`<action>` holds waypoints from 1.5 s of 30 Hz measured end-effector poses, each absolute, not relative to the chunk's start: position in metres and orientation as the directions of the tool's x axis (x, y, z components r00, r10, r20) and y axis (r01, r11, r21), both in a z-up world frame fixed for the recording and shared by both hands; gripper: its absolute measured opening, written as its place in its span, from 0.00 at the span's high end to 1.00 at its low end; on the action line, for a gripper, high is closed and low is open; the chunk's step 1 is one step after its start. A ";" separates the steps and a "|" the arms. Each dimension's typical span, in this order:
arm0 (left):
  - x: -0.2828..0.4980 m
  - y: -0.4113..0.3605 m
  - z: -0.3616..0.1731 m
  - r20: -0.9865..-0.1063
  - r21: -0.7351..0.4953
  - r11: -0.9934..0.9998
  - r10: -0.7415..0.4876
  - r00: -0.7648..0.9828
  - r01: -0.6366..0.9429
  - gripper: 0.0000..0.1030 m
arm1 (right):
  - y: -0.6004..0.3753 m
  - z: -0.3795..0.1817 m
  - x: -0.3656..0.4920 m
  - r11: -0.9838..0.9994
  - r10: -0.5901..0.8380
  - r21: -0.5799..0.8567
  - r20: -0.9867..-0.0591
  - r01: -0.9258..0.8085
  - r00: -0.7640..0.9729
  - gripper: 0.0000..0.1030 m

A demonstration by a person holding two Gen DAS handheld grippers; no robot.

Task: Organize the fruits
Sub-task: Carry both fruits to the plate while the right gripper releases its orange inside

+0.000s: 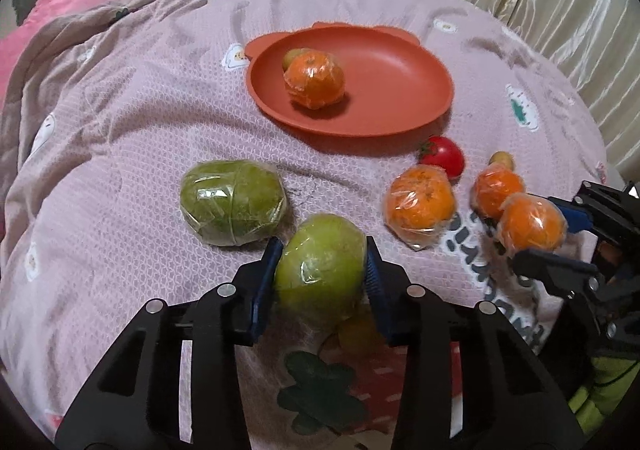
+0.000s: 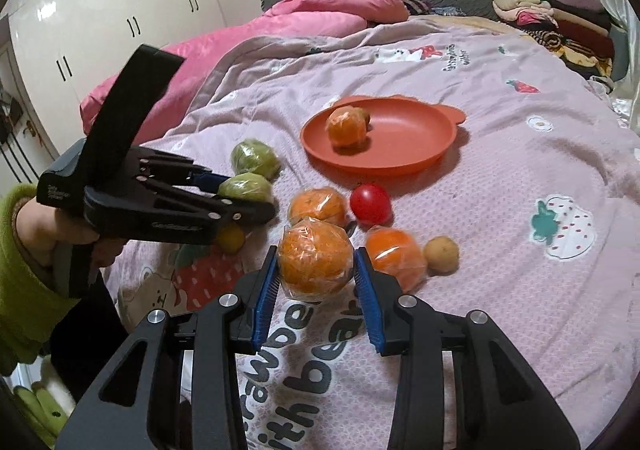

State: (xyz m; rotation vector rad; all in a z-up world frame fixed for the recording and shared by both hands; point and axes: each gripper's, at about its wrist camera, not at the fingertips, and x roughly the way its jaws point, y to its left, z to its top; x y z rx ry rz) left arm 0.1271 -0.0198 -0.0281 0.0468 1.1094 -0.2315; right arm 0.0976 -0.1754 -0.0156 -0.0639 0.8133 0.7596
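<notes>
Fruits lie scattered at frame centre below the orange plate point(image 1: 420, 106); the left gripper point(image 1: 320, 270) clamps a wrapped green fruit point(image 1: 320, 274), the right gripper point(image 2: 314, 270) a wrapped orange point(image 2: 314, 258), probably plate-bound.

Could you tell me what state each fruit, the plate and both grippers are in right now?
Left gripper: shut on a wrapped green fruit.
Right gripper: shut on a wrapped orange.
Second green fruit: wrapped, lying loose on the blanket.
Plate: holds one wrapped orange and a small fruit behind it.
Two more oranges: wrapped, on the blanket.
Tomato: unwrapped, on the blanket.
</notes>
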 end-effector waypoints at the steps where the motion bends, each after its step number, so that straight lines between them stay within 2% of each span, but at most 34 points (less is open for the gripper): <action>1: 0.126 -0.020 -0.025 -0.888 -0.092 0.972 -0.178 0.424 0.214 0.69 | -0.177 -0.014 0.098 0.742 0.586 0.223 -0.674 -0.633 0.449 0.65; 11: 0.128 -0.029 -0.002 -0.857 -0.134 0.963 -0.230 0.461 0.232 0.69 | -0.196 0.001 0.114 0.769 0.573 0.213 -0.647 -0.603 0.503 0.65; 24: 0.160 -0.046 0.015 -0.845 -0.128 0.956 -0.244 0.476 0.263 0.69 | -0.204 0.023 0.143 0.779 0.569 0.193 -0.617 -0.597 0.543 0.65; 37: 0.193 -0.056 0.013 -0.849 -0.132 0.956 -0.246 0.467 0.263 0.69 | -0.205 0.034 0.181 0.783 0.565 0.183 -0.607 -0.594 0.558 0.65; 45: 0.203 -0.062 -0.003 -0.865 -0.132 0.953 -0.245 0.438 0.272 0.69 | -0.201 0.027 0.200 0.773 0.564 0.182 -0.635 -0.608 0.527 0.65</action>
